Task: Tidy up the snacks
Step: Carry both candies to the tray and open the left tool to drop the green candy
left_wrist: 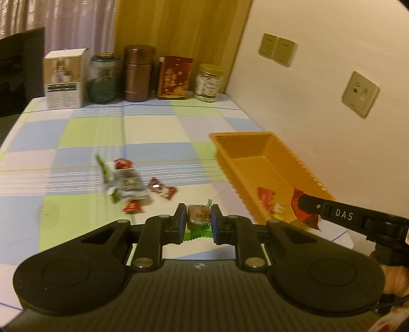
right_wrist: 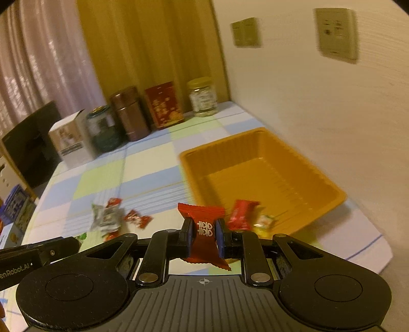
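Loose wrapped snacks [left_wrist: 127, 184]: mid-desk. Left gripper [left_wrist: 198, 221]: fingers pinching a brown cake in green wrapper [left_wrist: 198, 217], likely soft, crushable. Right gripper [right_wrist: 203, 233]: fingers pinching red candy [right_wrist: 204, 229] at its middle; light, slippery foil. Orange tray [right_wrist: 294, 150]: right.

Table [left_wrist: 153, 132] under checked blue-green-white cloth, pushed against cream wall [left_wrist: 319, 76] on its right. Wall sockets [left_wrist: 360, 94] above table's right edge. Mustard curtain [left_wrist: 179, 28] behind table's far end, pale sheer curtain [left_wrist: 64, 18] to its left. Warm dim light.
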{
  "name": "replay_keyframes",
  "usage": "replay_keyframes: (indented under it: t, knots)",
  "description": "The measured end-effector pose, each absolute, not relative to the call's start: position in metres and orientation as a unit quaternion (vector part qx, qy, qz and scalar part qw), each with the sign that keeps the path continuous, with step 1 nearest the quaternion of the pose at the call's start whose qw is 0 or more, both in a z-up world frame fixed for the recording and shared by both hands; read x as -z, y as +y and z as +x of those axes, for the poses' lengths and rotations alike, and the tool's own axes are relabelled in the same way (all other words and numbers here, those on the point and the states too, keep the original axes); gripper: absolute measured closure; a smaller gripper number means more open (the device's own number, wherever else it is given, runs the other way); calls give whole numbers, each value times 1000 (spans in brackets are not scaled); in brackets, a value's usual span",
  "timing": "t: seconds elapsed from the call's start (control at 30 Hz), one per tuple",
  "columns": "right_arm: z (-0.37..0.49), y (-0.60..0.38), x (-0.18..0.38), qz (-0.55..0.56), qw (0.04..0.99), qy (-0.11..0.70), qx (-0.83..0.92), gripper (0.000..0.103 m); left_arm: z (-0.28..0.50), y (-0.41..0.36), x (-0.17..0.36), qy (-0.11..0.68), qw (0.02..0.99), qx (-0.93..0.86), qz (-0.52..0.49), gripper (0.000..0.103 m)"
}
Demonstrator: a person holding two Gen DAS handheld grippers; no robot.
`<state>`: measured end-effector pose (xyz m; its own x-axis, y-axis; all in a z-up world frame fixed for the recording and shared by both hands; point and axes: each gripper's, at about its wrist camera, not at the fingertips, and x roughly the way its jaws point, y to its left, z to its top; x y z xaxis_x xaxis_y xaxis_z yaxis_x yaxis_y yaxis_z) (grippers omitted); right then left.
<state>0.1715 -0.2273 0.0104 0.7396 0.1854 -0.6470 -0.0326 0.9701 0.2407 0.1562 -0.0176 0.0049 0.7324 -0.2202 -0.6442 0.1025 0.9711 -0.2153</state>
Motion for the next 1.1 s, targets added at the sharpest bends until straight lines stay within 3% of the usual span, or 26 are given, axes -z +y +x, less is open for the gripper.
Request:
replay_keyframes:
  t: [0.43, 1.0, 1.1]
  knots:
    - [197, -307, -6, 134, 926, 352, -3, 84, 201, -94, -3, 360, 918, 148, -78, 86]
    - [231, -344, 9, 147, 923, 356, 5, 84, 250, -157, 28, 382, 904, 180, -66, 85]
    - [232, -346, 12, 148, 922, 359, 6, 84, 254, -156, 31, 382, 906, 170, -67, 78]
